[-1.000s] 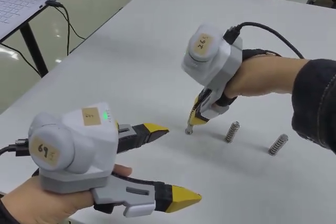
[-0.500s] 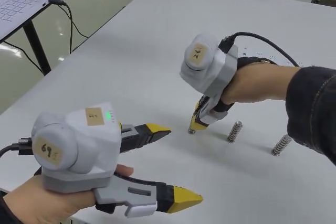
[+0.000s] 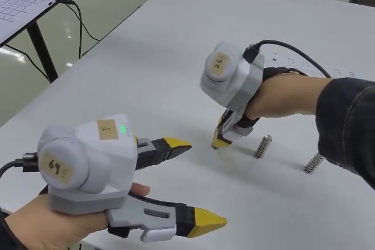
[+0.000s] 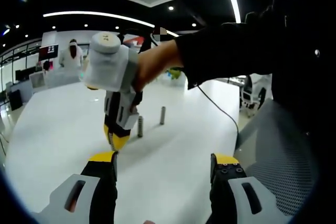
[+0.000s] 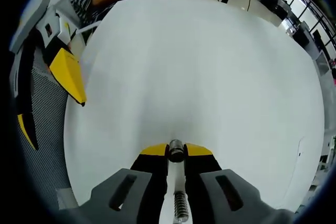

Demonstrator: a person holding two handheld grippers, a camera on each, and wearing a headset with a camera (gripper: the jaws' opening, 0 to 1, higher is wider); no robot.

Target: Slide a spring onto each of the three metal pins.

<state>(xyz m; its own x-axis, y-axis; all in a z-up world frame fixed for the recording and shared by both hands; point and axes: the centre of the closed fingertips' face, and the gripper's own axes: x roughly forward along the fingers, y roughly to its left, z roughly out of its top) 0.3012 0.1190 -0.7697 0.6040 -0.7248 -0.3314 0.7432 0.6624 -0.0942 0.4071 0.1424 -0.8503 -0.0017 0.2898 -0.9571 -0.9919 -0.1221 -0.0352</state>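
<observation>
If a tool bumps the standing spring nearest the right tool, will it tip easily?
Probably: the spring stands tall and thin on a narrow foot, so a sideways nudge would likely topple it. Once down on the smooth white table, its round shape may let it roll.

Our left claw (image 3: 205,182) and right claw (image 3: 218,143) are pale grey, yellow-tipped, labelled 69 and 26. A dark sleeve (image 3: 345,127) covers our right arm.
</observation>
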